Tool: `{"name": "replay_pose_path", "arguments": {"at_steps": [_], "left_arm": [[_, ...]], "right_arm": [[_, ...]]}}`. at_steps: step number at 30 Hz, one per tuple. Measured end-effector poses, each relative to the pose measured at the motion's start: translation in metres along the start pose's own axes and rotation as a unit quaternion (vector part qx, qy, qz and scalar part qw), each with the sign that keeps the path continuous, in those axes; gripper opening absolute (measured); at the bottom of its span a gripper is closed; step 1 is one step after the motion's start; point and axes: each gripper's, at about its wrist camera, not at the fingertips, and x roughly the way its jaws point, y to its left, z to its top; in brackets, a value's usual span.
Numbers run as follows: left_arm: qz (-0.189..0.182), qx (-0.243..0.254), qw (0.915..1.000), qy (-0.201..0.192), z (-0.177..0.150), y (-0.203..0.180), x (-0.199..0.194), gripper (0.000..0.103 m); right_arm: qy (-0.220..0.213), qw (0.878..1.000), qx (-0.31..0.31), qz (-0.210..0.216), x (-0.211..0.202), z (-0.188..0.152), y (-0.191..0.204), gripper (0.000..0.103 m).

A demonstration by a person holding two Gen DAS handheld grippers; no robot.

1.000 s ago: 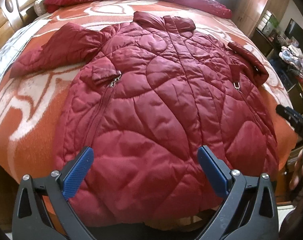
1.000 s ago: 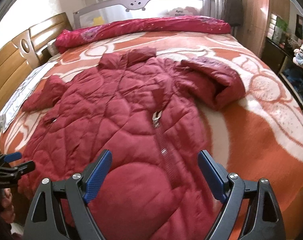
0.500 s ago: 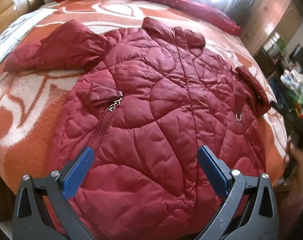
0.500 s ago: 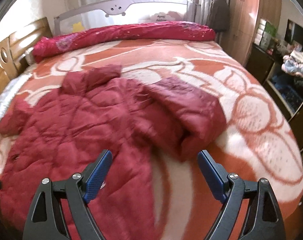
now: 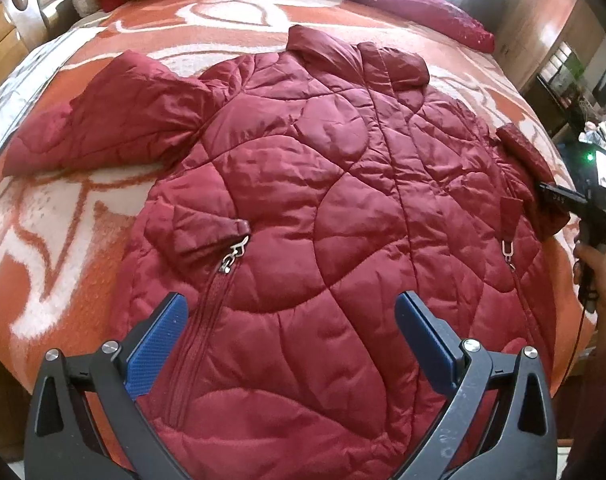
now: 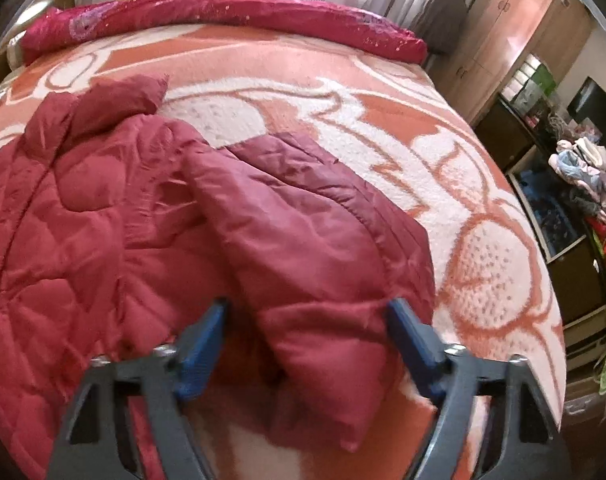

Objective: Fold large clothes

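Observation:
A large dark red quilted jacket (image 5: 303, 208) lies front up on the bed, collar at the far end, hem nearest me. Its left sleeve (image 5: 103, 120) stretches out to the left. Its right sleeve (image 6: 311, 240) lies folded back over the jacket's side. My left gripper (image 5: 291, 328) is open and empty above the jacket's lower front, between the pocket zipper (image 5: 233, 254) and the centre seam. My right gripper (image 6: 307, 336) is open, its jaws on either side of the folded right sleeve's cuff end. It also shows at the right edge of the left wrist view (image 5: 563, 200).
The bed carries an orange and white patterned blanket (image 6: 443, 168). A rolled red quilt (image 6: 223, 20) lies along the headboard end. Wooden wardrobes (image 6: 523, 32) and a cluttered low cabinet (image 6: 563, 208) stand to the right of the bed. A wooden headboard (image 5: 11, 20) is at the far left.
My right gripper has moved right and forward from the jacket's body onto the folded right sleeve. My left gripper has moved forward over the jacket's lower front. Both stay open.

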Motion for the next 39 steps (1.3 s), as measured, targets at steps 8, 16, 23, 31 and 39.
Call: {"name": "replay_pose_path", "arguments": {"at_steps": [8,16,23,31,39], "left_arm": [[-0.046,0.021,0.9975,0.048,0.006,-0.011,0.029,0.103],[-0.14,-0.026,0.9876,0.065,0.018,0.003,0.036,0.103],[-0.183,-0.073,0.9787,0.057,0.049,0.029,0.041,0.103],[-0.206,-0.115,0.9667,0.099,0.093,0.05,0.098,0.103],[-0.193,-0.069,0.9746,0.091,0.122,0.039,0.123,0.034]], "right_arm": [[-0.053,0.995,0.018,0.08,-0.025,0.018,0.017,0.018],[-0.094,0.973,-0.058,0.201,-0.054,0.025,0.104,0.016],[-0.1,0.938,-0.151,0.295,-0.068,0.008,0.184,0.015],[-0.094,0.913,-0.223,0.329,-0.072,-0.011,0.227,0.017],[-0.081,0.918,-0.213,0.325,-0.07,-0.013,0.228,0.025]]}}
